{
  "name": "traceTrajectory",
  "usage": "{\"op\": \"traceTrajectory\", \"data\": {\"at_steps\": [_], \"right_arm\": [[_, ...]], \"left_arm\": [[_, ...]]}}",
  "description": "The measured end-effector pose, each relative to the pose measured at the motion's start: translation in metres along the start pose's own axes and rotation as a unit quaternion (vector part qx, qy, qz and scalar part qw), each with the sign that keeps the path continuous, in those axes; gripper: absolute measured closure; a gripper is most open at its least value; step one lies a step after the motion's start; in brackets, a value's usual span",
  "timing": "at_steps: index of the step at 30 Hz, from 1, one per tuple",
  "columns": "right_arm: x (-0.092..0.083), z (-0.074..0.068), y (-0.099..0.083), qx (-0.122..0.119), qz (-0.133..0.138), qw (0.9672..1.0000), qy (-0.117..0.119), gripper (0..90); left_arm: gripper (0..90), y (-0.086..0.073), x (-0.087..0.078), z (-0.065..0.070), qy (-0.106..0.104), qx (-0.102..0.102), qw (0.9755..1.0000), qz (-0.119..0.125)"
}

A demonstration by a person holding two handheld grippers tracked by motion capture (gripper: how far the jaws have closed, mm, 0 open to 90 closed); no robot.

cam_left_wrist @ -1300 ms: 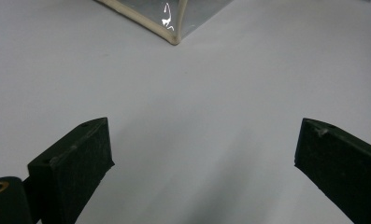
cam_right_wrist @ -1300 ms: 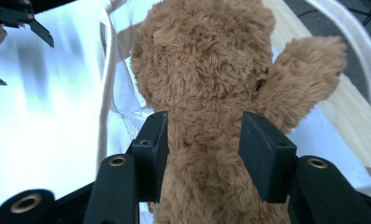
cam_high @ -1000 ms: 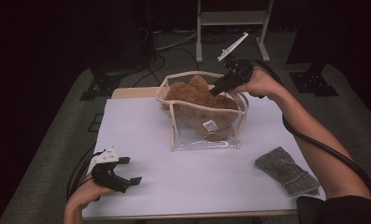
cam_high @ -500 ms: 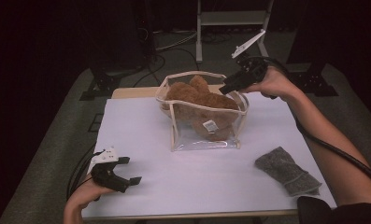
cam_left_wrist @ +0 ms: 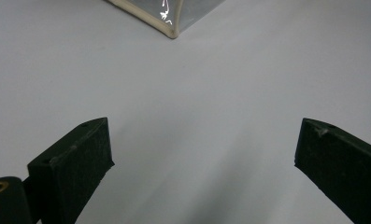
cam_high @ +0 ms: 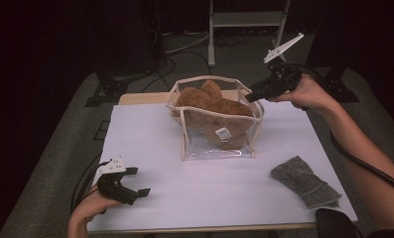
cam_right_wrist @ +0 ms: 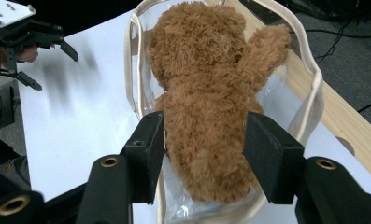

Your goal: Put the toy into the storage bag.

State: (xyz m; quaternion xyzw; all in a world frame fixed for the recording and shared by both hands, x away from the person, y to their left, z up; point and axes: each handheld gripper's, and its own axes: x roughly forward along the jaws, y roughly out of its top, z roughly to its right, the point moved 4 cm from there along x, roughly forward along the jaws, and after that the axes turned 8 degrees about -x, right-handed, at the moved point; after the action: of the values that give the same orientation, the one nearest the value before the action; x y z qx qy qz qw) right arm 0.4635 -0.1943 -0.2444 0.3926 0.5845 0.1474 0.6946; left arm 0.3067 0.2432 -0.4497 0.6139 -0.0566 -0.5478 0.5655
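Observation:
A brown teddy bear (cam_high: 212, 106) lies inside a clear bag with cream trim (cam_high: 184, 134) standing open at the back middle of the white table (cam_high: 145, 134). My right gripper (cam_high: 250, 97) hovers just right of the bag's rim, pointing at the bear; its jaws have been opening slightly and hold nothing. In the right gripper view the bear (cam_right_wrist: 206, 70) and bag (cam_right_wrist: 314, 84) lie beyond the right gripper (cam_right_wrist: 204, 140). My left gripper (cam_high: 141, 181) rests open at the front left of the table, its jaws (cam_left_wrist: 204, 140) wide over bare tabletop.
A folded grey cloth (cam_high: 303, 181) lies at the front right of the table. A wooden strip (cam_high: 140, 98) borders the far edge. Cables and a white metal stand (cam_high: 244, 20) sit on the floor behind. The bag's corner (cam_left_wrist: 171, 28) is ahead of the left gripper.
My right gripper has drawn back from above the bear to the right and slightly up, clear of the bag's rim. The left gripper has stayed put.

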Motion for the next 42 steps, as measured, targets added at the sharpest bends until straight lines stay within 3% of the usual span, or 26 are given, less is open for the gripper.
{"op": "traceTrajectory", "data": {"at_steps": [24, 42], "right_arm": [[-0.032, -0.008, -0.040, 0.022, 0.026, 0.9993, -0.012, 43.6], [-0.033, -0.013, -0.083, 0.049, 0.032, 0.9982, -0.013, 39.6]], "left_arm": [[3.2, -0.001, 0.002, -0.001, -0.003, -0.002, 1.0000, -0.003], [2.7, -0.001, 0.002, 0.000, -0.003, -0.002, 1.0000, 0.002]]}}
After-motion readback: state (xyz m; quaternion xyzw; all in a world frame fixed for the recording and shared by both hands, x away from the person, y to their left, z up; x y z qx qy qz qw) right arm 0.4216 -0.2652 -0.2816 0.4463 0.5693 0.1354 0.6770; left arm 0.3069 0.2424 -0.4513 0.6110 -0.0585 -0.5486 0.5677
